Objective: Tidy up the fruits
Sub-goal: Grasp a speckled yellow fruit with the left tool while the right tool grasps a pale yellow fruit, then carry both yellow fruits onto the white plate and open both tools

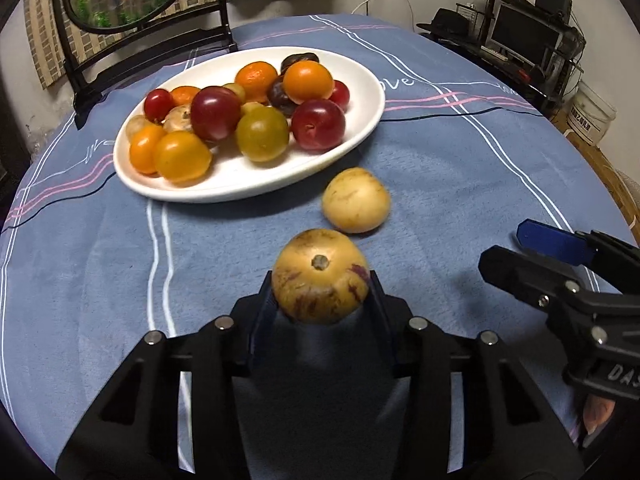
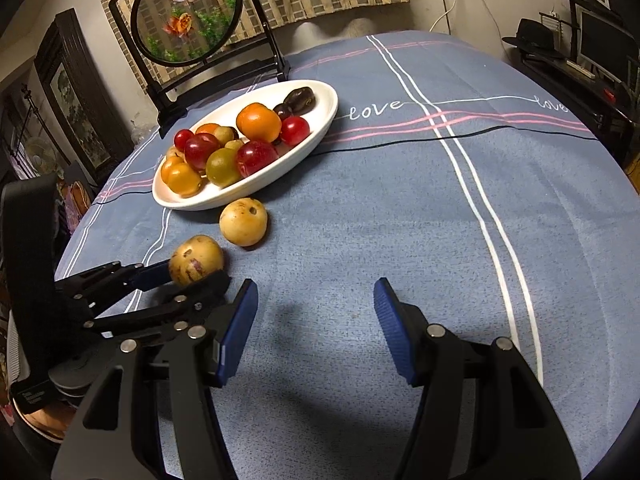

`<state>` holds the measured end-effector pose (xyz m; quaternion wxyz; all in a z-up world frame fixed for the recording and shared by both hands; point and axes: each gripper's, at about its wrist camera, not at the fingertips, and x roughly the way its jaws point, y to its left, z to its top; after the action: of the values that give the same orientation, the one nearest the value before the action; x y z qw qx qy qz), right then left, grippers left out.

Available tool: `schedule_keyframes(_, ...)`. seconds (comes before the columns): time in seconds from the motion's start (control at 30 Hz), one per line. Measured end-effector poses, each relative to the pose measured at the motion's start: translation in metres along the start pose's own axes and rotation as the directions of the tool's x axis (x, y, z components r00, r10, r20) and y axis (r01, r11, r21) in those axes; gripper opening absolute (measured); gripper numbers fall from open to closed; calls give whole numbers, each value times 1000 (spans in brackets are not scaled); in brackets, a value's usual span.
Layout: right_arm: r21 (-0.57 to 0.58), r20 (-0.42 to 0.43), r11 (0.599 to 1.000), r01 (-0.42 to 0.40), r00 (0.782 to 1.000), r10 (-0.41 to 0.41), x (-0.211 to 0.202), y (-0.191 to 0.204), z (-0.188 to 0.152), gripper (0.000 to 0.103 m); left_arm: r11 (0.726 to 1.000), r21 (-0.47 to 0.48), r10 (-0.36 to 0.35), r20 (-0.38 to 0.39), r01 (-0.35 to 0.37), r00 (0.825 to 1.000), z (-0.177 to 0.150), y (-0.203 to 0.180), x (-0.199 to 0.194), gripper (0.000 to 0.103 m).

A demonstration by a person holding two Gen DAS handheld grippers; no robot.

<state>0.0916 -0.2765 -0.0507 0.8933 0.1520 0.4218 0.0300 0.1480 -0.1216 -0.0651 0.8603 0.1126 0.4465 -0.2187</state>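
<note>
While left tool (image 1: 320, 280) clasps streaked fruit (image 1: 320, 276); right tool (image 2: 316, 312) gapes | stem scar: left view only

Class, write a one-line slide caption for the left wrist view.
Left gripper clamps a purple-streaked yellow fruit near the fruit plate.

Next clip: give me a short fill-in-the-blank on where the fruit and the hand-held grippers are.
1. The left hand-held gripper is shut on a yellowish fruit with ____ streaks.
2. The plain yellow fruit lies on the ____, beside the plate.
3. The white plate holds the other fruit; its shape is ____.
4. The right hand-held gripper is ____, holding nothing.

Missing words: purple; tablecloth; oval; open
</note>
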Motion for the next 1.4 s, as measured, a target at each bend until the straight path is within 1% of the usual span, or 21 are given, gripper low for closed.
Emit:
schedule_keyframes(0.17,-31,-8,1000,-7,1000,7,5,12,7,61,1000,-25,11,25,-11,1000,-8,18,-17,44)
schedule_keyframes(0.3,-91,-30,996,-6,1000,3,17,34,16,61,998,-53,25,61,-22,998,-15,37,-34,44)
schedule_keyframes(0.4,-145,-35,989,16,999,-21,27,49,21,61,997,-81,21,75,-15,997,-21,51,-44,44)
schedule_keyframes(0.53,-204,-53,978,51,997,-63,48,67,31,61,994,-111,20,74,-11,997,-25,65,-48,44)
schedule_keyframes(0.6,-204,-85,977,58,993,-77,60,69,36,61,992,-124,14,70,-5,997,-27,70,-49,44)
schedule_keyframes(0.67,-199,-99,978,57,992,-78,68,70,39,61,992,-127,8,70,1,998,-28,73,-48,44)
schedule_keyframes(0.73,-213,-103,974,74,990,-98,76,73,41,61,991,-130,4,71,6,997,-29,75,-48,44)
schedule_keyframes(0.77,-224,-103,971,84,989,-109,79,75,42,53,991,-130,1,70,8,998,-29,75,-47,44)
schedule_keyframes(0.8,-234,-106,968,93,987,-121,82,77,42,48,991,-131,-2,67,11,998,-28,75,-46,44)
schedule_keyframes(0.87,-241,-95,962,126,984,-152,85,78,43,41,991,-131,-5,65,13,998,-29,75,-45,44)
schedule_keyframes(0.9,-239,-91,962,131,983,-156,84,77,43,39,991,-130,-5,64,14,998,-29,75,-45,44)
schedule_keyframes(1.07,-227,-87,967,111,987,-134,76,72,40,38,991,-131,-2,64,11,998,-29,75,-45,44)
schedule_keyframes(1.23,-196,-66,978,67,995,-81,54,65,35,38,991,-131,-6,58,14,998,-29,73,-44,44)
schedule_keyframes(1.4,-185,-38,982,30,999,-37,32,62,37,38,995,-98,-6,69,13,998,-16,69,-50,44)
